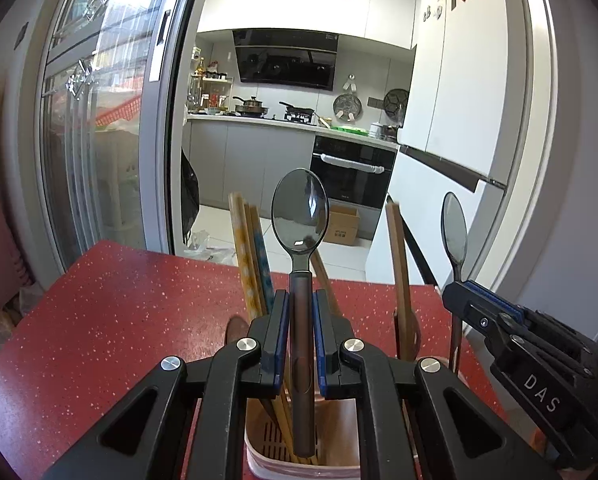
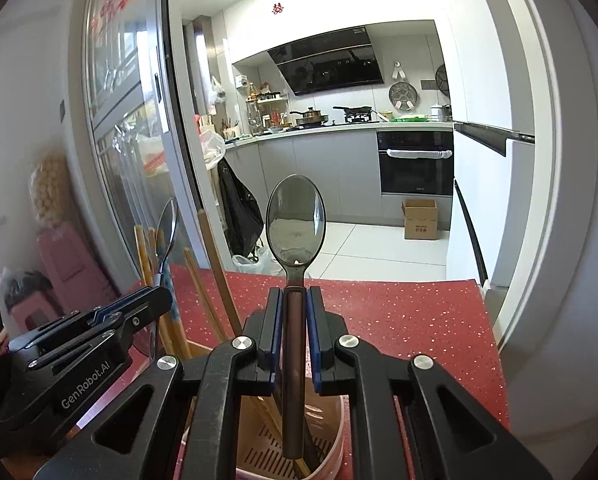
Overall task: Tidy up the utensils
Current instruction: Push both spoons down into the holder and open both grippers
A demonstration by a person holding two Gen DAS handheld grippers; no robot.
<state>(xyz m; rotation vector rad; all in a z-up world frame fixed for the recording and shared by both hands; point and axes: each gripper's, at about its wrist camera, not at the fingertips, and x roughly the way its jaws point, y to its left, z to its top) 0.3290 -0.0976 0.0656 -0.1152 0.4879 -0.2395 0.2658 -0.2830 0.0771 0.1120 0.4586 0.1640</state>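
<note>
Two dark-bowled spoons stand bowl-up over a pink utensil holder (image 1: 259,458) on a red speckled countertop (image 1: 119,320), each clamped by its brown handle between blue-padded fingers. The left gripper (image 1: 301,332) is pinched shut on one spoon (image 1: 300,216), whose handle tip hangs inside the holder's mouth above the slotted floor. The right gripper (image 2: 293,328) grips the second spoon (image 2: 296,220) the same way, just beside the first. Holding the handles low and the bowls high looks chosen so each spoon can drop in handle-first and stand upright, like the chopsticks (image 1: 251,256) and wooden utensils (image 1: 401,264) already leaning in the holder. Both grips sit mid-handle, probably for steadiness. Beyond an open sliding glass door (image 1: 99,120) lies a kitchen.
</note>
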